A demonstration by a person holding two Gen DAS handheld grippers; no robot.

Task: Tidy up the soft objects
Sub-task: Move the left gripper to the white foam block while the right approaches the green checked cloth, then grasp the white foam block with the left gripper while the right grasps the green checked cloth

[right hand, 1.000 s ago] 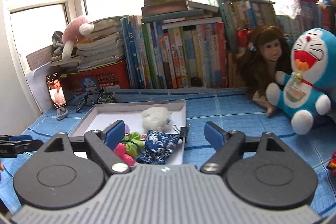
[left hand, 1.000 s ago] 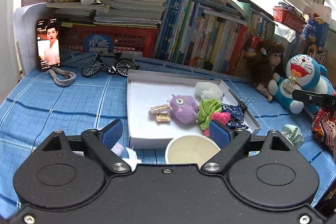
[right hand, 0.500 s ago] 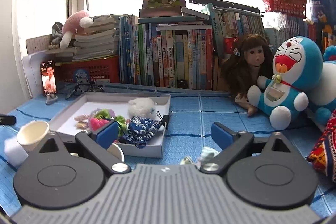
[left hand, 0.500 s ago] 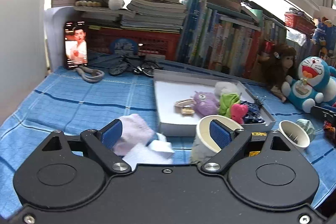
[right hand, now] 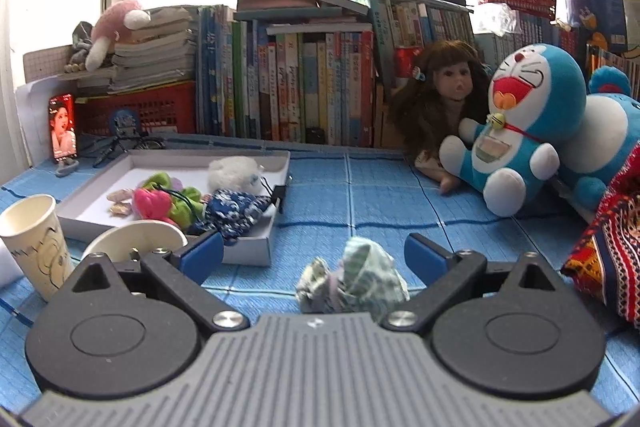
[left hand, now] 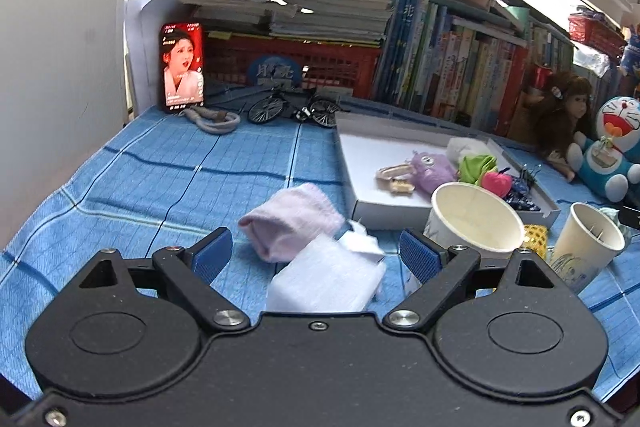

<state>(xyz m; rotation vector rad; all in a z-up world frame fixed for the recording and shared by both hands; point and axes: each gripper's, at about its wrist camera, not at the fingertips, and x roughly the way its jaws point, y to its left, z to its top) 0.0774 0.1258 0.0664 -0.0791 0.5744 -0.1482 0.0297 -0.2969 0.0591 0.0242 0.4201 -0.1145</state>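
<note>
Left gripper jaws are spread, with a pink sock and white foam lying between them on the counter. Right gripper jaws have just been opening; they stand wide around a crumpled cloth, untouched. The tray is near.

left wrist: low, faces bookshelf | right wrist: same, nearer dolls | shared: white tray
</note>
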